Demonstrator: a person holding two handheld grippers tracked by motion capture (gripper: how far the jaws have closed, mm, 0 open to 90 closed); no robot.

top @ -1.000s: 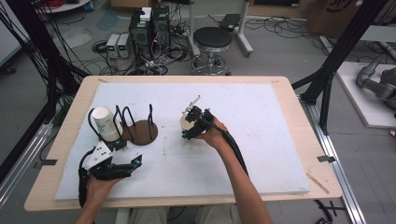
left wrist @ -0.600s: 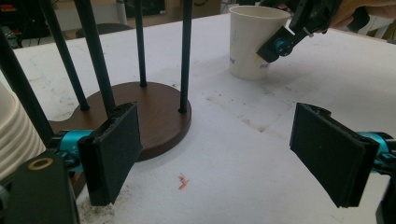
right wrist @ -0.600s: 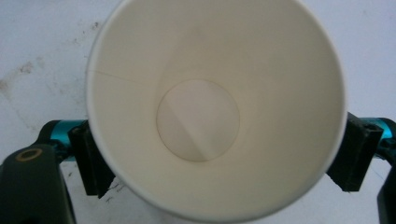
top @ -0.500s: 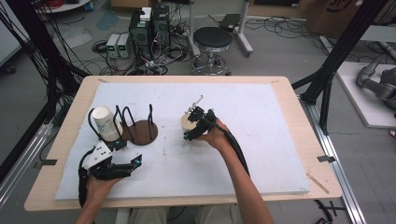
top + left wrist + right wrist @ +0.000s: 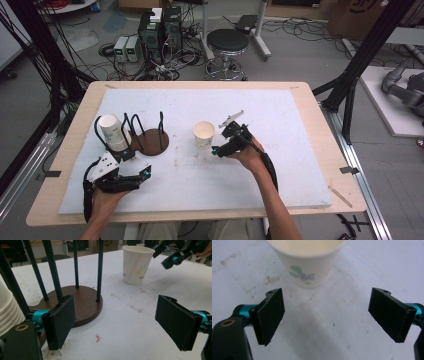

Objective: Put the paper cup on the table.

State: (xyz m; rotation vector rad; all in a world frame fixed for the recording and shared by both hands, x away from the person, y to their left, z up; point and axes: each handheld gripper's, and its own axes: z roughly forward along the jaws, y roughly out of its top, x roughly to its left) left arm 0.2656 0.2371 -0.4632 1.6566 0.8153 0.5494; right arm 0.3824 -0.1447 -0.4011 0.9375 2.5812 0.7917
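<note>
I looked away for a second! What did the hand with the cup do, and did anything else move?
The right gripper let go of the paper cup and drew back toward the person; its jaws are now open, with the cup standing alone on the white mat. The left gripper, the cup stack and the wooden holder stayed where they were.

We are seeing a cream cup (image 5: 305,262) showing a green-and-blue flower print, a dark brown base (image 5: 82,300) bearing black rods (image 5: 100,270), all sitting on white foam (image 5: 280,165).
</note>
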